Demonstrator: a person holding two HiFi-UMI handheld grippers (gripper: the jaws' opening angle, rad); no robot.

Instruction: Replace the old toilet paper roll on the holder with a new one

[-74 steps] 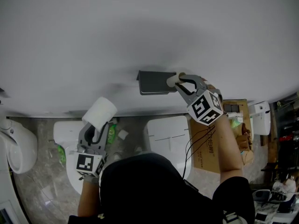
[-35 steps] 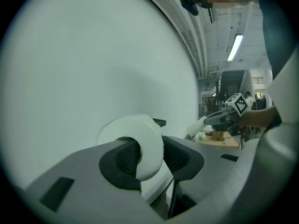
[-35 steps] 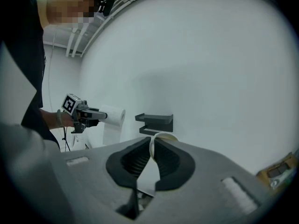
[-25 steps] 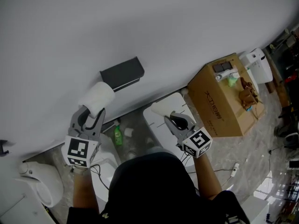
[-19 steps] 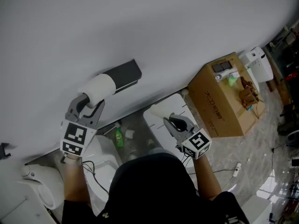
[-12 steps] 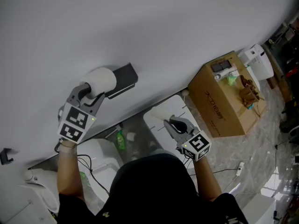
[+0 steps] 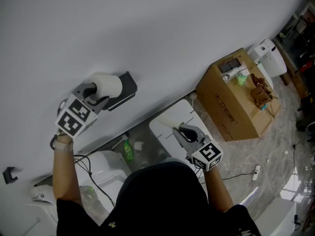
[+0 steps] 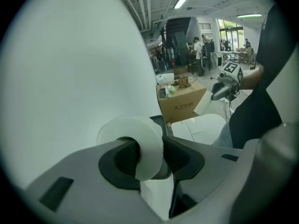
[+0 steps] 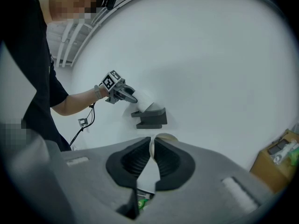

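My left gripper (image 7: 98, 93) is shut on the new white toilet paper roll (image 7: 109, 84), with one jaw inside its core and the other outside. The roll sits against the left end of the dark grey holder (image 7: 125, 90) on the white wall. In the left gripper view the roll (image 8: 135, 146) fills the jaws and the holder (image 8: 159, 121) shows just behind it. My right gripper (image 7: 181, 130) hangs lower, over a white toilet lid (image 7: 165, 136), and is shut on the rim of the old pale cardboard tube (image 9: 164, 138).
A brown cardboard box (image 7: 231, 100) stands on the floor to the right, with a white appliance (image 7: 268, 58) beyond it. A green bottle (image 7: 128, 151) lies on the floor by the wall, beside another white toilet (image 7: 101, 163). Cables trail from both grippers.
My left gripper has carried the new roll up and left to the wall and rolled over, so the roll now meets the holder's end. My right gripper has shifted only slightly.
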